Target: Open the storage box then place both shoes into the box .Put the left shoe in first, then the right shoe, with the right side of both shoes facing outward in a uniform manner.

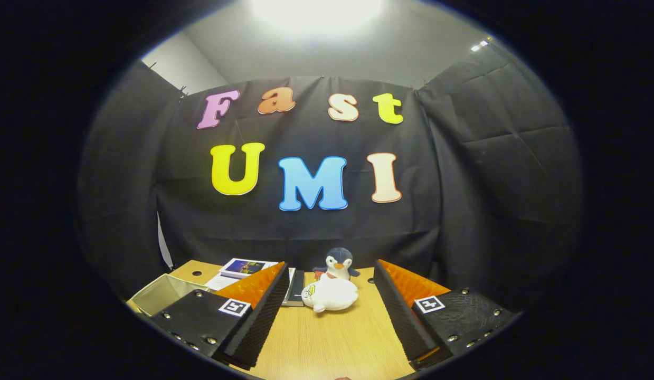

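The gripper (329, 295) is held above a light wooden desk (332, 348), and its two black jaws with ribbed inner pads and orange backs stand wide apart, with nothing between them. Each jaw carries a small white square marker on its black base. Just ahead of the jaws, in the gap between their tips, lies a white soft toy animal (330, 294) on its side on the desk. Directly behind it, touching or almost touching it, stands a small blue and white plush penguin (338, 264) with an orange beak, upright and facing the camera. To the left of the left jaw, near the corner of the desk, there is an open box with pale grey-beige walls (160, 295); its inside looks empty as far as it can be seen, and the left jaw covers part of it. It seems to be the storage box of the task. Beyond the tip of the left jaw lie a white booklet with a dark picture on its cover (246, 266) and a dark flat book (295, 287) beside it. Behind the desk hangs the black cloth wall of the booth.
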Demonstrator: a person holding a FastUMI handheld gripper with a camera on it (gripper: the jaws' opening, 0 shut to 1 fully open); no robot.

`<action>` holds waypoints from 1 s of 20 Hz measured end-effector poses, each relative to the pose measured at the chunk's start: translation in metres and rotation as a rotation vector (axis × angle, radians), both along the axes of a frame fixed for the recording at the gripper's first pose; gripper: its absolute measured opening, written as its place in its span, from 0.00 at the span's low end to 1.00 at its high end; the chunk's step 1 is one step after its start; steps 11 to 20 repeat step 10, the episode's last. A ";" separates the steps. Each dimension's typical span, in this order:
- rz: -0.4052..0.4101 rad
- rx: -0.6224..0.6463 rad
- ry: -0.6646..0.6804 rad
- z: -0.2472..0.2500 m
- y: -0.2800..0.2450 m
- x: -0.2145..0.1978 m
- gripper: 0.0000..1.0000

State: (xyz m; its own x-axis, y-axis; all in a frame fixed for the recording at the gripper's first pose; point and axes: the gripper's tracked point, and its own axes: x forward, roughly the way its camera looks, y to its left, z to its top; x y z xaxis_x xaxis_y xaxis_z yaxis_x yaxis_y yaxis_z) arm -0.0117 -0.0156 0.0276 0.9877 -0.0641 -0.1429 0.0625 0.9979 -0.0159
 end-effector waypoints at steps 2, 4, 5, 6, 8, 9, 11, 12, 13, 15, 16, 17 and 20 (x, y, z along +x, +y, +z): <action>0.002 0.001 -0.005 0.001 -0.001 -0.002 0.97; 0.017 0.007 -0.021 0.004 0.001 -0.002 0.97; 0.024 0.010 -0.034 0.007 0.001 -0.003 0.97; 0.027 0.010 -0.046 0.010 0.001 -0.002 0.98; 0.025 -0.006 -0.049 0.010 -0.002 -0.002 0.97; 0.022 -0.015 -0.047 0.009 -0.002 -0.002 0.97; 0.024 -0.022 -0.044 0.008 -0.003 -0.002 0.97; 0.024 -0.022 -0.044 0.008 -0.003 -0.002 0.97; 0.024 -0.022 -0.044 0.008 -0.003 -0.002 0.97; 0.024 -0.022 -0.044 0.008 -0.003 -0.002 0.97; 0.024 -0.022 -0.044 0.008 -0.003 -0.002 0.97; 0.024 -0.022 -0.044 0.008 -0.003 -0.002 0.97; 0.024 -0.022 -0.044 0.008 -0.003 -0.002 0.97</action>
